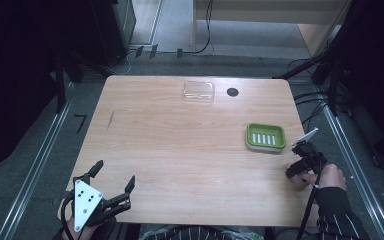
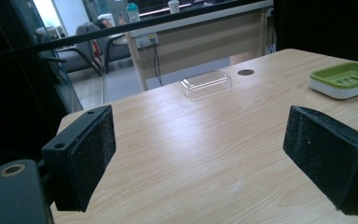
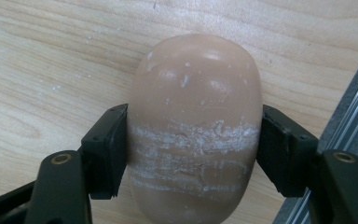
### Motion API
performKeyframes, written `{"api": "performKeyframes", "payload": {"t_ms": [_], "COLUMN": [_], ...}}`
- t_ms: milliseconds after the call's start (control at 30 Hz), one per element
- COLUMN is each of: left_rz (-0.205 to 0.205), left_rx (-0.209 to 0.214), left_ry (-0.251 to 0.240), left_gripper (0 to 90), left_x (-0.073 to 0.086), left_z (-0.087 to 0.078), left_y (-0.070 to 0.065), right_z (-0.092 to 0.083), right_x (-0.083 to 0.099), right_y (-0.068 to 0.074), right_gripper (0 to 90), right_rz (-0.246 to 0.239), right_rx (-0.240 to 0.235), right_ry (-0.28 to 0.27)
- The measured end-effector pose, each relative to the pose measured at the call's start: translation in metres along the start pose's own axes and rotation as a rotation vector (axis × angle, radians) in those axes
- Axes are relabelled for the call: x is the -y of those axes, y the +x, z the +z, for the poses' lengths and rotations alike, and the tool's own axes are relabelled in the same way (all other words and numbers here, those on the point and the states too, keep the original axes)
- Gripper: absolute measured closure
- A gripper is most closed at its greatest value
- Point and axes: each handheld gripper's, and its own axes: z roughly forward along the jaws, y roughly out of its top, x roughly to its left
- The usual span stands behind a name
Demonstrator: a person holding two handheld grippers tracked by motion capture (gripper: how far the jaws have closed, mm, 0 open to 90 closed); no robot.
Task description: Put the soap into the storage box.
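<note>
Wooden table is holding a green soap dish. Right gripper is clamping a tan soap bar near the table edge; the slick surface risks slipping. Left gripper is gaping, holding nothing.

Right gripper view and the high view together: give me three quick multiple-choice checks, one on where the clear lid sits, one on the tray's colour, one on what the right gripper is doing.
1. Where does the clear lid lie?
A. far edge of the table
B. inside the tray
C. under the left gripper

2. What colour is the slotted tray?
A. blue
B. green
C. red

3. What is the right gripper's state?
A. open
B. shut on nothing
C. shut on the soap bar

Answers:
1 A: the clear lid lies near the far edge of the table.
2 B: the tray is green.
3 C: the right gripper has both jaws pressed against the soap bar.
</note>
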Motion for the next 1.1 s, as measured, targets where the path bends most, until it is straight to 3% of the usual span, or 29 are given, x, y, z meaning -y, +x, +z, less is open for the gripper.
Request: {"api": "performKeyframes", "payload": {"t_ms": [267,633,1100], "left_rz": [0.0,0.002,0.002], "left_rx": [-0.001,0.0,-0.001], "left_ry": [0.001,0.003,0.003], "left_gripper": [9.6,9.6,9.6], "left_x": [0.0,0.0,0.0], "left_z": [0.0,0.0,0.0], "left_y": [0.0,0.0,0.0], "right_z": [-0.004,-0.007,-0.017], "right_x": [-0.002,-0.009,-0.017], "right_y": [0.004,0.011,0.015], "right_gripper": [32.9,33.0,33.0], "right_rz": [-0.043,-0.145,-0.211], "right_rx": [0.004,0.022,0.027], "right_ry": [0.002,0.009,-0.014]}}
